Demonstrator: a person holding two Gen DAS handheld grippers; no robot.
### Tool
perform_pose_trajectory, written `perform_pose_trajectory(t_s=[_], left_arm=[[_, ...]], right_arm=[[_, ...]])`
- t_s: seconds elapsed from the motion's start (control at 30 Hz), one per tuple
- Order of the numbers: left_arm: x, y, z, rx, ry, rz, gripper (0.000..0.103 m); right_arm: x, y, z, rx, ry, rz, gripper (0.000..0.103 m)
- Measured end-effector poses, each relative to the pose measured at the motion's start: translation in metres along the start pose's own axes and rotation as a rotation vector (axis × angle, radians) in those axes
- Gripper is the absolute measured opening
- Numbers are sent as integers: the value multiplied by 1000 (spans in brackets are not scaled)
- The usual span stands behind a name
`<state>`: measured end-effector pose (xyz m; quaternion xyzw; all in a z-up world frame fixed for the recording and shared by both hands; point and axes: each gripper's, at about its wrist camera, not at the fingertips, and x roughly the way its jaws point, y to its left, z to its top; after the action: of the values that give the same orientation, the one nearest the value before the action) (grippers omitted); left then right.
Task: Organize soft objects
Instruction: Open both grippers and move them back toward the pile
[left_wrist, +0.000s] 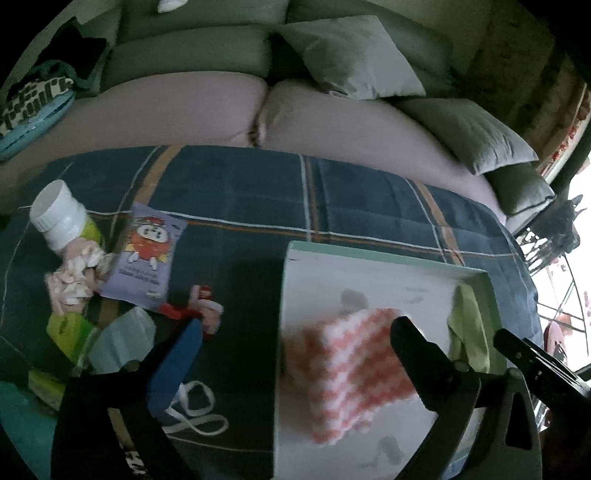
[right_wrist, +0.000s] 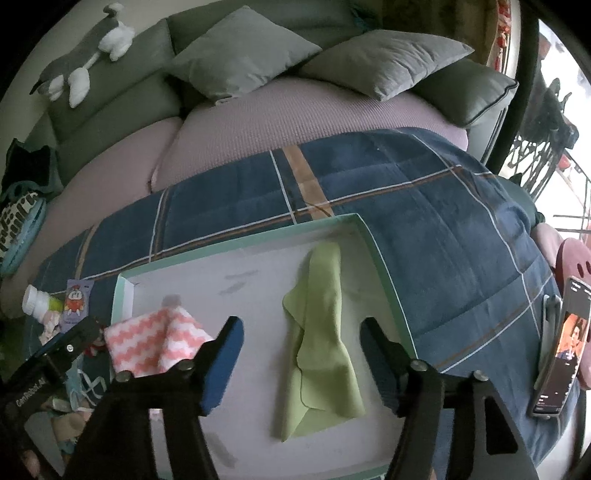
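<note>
1. Pink-and-white zigzag cloth (left_wrist: 354, 373): lies in the left part of the white tray (left_wrist: 369, 273) with mint-green rim; blurred in the left wrist view, sharper in the right wrist view (right_wrist: 155, 343), where it sits folded at the tray's left edge.
2. Green cloth (right_wrist: 317, 339): lies lengthwise, rumpled, in the tray's right half; fully visible only in the right wrist view; the left view shows a strip of it (left_wrist: 467, 328) by the far wall.
3. Left tongs (left_wrist: 295, 339): spread wide above the zigzag cloth, gripping nothing.
4. Right tongs (right_wrist: 301, 332): spread wide either side of the green cloth, gripping nothing.
5. Blue plaid blanket (right_wrist: 424, 221): carries the tray, on a sofa.
6. Left view only, in detail: white bottle (left_wrist: 59, 218), purple cartoon packet (left_wrist: 146, 254), pink floral cloth (left_wrist: 75, 277), white cord (left_wrist: 195, 413).
7. Right view only: phone (right_wrist: 561, 350) with lit screen at the blanket's right edge; plush toy (right_wrist: 85, 55) on the sofa back.
</note>
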<state>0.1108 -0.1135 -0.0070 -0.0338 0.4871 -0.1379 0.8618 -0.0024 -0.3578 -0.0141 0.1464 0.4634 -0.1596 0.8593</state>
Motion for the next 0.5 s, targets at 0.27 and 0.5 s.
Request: perform_pose_trajectory(t_s=[0.27, 0.5], left_arm=[[-10, 30, 5, -91, -56, 25, 102], [-27, 52, 9, -125, -138, 117, 103]], right_arm=[[-6, 1, 1, 17, -39, 12, 92], [-10, 3, 3, 31, -78, 33, 103]])
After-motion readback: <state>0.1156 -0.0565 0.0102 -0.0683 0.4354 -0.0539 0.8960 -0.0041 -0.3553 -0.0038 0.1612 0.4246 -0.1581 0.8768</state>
